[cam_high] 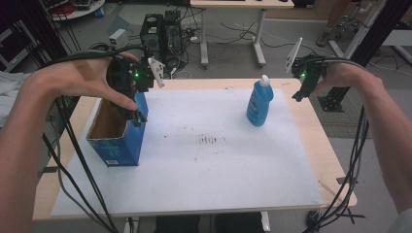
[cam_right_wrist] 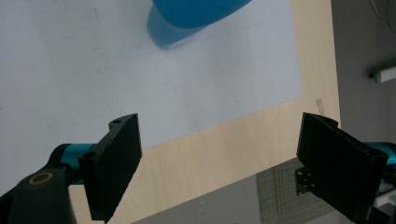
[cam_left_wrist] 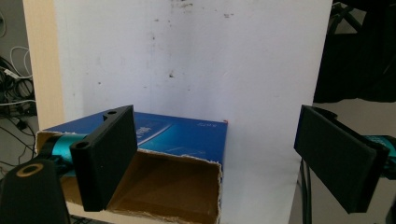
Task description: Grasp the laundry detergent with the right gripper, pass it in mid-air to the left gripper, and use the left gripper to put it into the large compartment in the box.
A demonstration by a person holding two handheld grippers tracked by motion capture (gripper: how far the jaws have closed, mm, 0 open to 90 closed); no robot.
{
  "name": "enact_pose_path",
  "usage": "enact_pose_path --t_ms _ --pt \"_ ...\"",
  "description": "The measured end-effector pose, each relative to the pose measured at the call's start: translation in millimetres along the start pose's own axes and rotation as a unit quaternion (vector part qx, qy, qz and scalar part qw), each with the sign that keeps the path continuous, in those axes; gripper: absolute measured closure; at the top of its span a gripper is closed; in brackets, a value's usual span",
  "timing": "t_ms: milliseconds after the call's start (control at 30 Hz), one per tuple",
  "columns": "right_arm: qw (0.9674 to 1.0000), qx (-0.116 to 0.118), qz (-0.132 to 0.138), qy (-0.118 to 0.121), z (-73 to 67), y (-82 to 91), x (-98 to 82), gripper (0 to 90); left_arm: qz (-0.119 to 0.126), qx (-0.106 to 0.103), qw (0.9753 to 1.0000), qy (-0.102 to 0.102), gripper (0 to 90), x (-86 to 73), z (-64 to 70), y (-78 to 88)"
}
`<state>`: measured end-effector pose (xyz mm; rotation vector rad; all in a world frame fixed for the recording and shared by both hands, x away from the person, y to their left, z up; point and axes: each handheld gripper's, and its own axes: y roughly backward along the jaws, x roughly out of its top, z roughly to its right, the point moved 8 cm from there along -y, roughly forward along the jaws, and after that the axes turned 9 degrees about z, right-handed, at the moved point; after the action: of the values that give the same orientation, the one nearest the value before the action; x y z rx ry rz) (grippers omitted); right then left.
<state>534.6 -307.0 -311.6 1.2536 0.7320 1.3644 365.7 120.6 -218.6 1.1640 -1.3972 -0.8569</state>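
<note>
high view: light wooden table covered by a white sheet with dark smudges near its middle. open-topped blue cardboard box with brown inside stands on the sheet's left part, upright. blue plastic bottle with white cap stands upright on the sheet's far right part, well apart from the box. left gripper held by the person's left hand, over the box's far right rim, green light on its body, black cables trailing down. right gripper held by the right hand above the table's right far edge, to the right of the bottle, not touching it, green light on too. left gripper view: left gripper jaws spread wide, nothing between them; the box sits just below and between them, torn top edge, left jaw over the box opening, right jaw out past the box side over the sheet. right gripper view: right gripper jaws also spread wide and empty, over the bare wood strip at the sheet's edge; bottle base at top, apart from both jaws. office floor with cables and desk legs behind the table.
</note>
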Motion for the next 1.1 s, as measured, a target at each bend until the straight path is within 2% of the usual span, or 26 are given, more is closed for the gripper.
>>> enact_pose_path --t_ms 133,200,367,433,567,600,667,700,767,800,833,900,933,967,1000,1033,1067,1100 --pt "1.0 -0.001 -0.005 -0.003 -4.2 1.5 0.3 13.2 0.0 -0.005 1.0 -0.001 13.3 0.9 2.5 -2.5" --pt "0.9998 0.005 -0.001 -0.019 -10.7 6.0 2.9 13.2 -0.003 -0.002 1.0 0.0 13.3 3.0 4.6 -4.7" --pt "0.9993 -0.002 -0.002 -0.038 -17.4 6.0 5.4 13.2 -0.008 0.0 1.0 0.003 13.3 2.8 4.5 -8.2" --pt "0.9983 -0.002 0.009 -0.058 -24.1 5.1 8.8 13.2 -0.01 0.002 0.9999 0.007 13.3 0.5 2.8 -10.3" --pt "0.9978 -0.005 0.011 -0.065 -25.6 4.3 9.9 13.2 -0.008 0.0 0.9999 0.009 13.3 -1.6 3.2 -11.6" --pt "0.9953 -0.007 0.017 -0.095 -32.1 0.2 13.8 13.2 -0.008 -0.001 0.9999 0.008 13.3 -2.1 3.8 -11.8" --pt "0.9947 -0.007 0.02 -0.101 -33.2 -1.3 14.8 13.2 -0.008 -0.001 0.9999 0.009 13.3 -2.4 4.7 -12.3" --pt "0.9933 -0.011 0.018 -0.114 -36.2 -5.6 15.8 13.2 -0.007 0.0 0.9999 0.01 13.3 -2.2 4.8 -12.3" --pt "0.9929 -0.011 0.015 -0.118 -36.9 -7.2 15.7 13.1 -0.005 0.001 0.9999 0.01 13.3 -1.4 5.0 -11.9" --pt "0.9901 -0.006 0.016 -0.139 -39.9 -9.9 16.5 13.2 -0.005 0.001 0.9999 0.009 13.3 -1.1 5.0 -11.6" --pt "0.9888 -0.011 0.012 -0.148 -40.0 -10.4 16.6 13.2 -0.004 0.001 1.0 0.009 13.3 -0.6 5.0 -11.1" --pt "0.9878 -0.014 0.012 -0.155 -39.9 -10.5 17.0 13.2 -0.004 0.002 0.9999 0.009 13.3 -0.4 5.0 -11.2" --pt "0.9859 -0.017 0.012 -0.166 -39.6 -10.7 17.6 13.2 -0.004 0.002 0.9999 0.009 13.3 -0.3 4.9 -11.6" --pt "0.9859 -0.017 0.012 -0.166 -39.6 -10.7 17.6 13.2 -0.004 0.002 0.9999 0.009 13.3 -0.3 4.9 -11.6" --pt "0.9833 -0.018 0.014 -0.181 -39.3 -10.9 18.2 13.2 -0.004 0.003 0.9999 0.009 13.3 0.0 4.9 -12.5" --pt "0.9786 -0.025 0.015 -0.204 -38.6 -11.4 19.5 13.2 -0.004 0.003 1.0 0.009 13.3 0.3 5.0 -12.7" --pt "0.977 -0.029 0.015 -0.211 -38.3 -12.2 20.2 13.2 -0.003 0.002 1.0 0.008 13.3 0.8 5.0 -12.9" --pt "0.977 -0.029 0.015 -0.211 -38.3 -12.2 20.2 13.2 -0.003 0.002 1.0 0.008 13.3 0.8 5.0 -12.9"
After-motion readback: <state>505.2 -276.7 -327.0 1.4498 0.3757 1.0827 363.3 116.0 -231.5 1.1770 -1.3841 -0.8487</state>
